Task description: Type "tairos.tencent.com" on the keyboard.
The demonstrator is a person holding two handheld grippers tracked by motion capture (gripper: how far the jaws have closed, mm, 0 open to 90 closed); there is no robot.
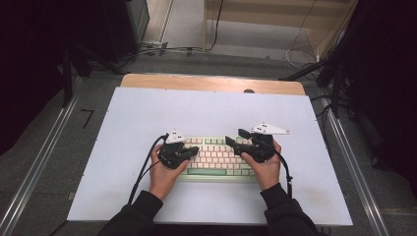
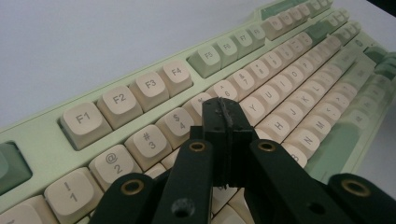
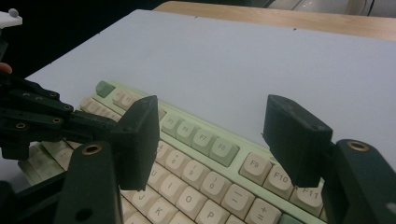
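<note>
Green keyboard (image 1: 216, 156) mid-mat | left gripper (image 2: 227, 122) jaws closed, empty | right gripper (image 3: 219, 137) jaws wide, empty

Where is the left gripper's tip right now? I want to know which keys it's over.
In the left gripper view, the left gripper is shut, its tip over the keyboard's number row, near the 4 key and 6 key.

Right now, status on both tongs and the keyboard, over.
Left tongs shut, empty, tips over the number row. Right tongs open, empty, above the keyboard's right half. Keyboard flat on the white board, nothing in the way.
</note>
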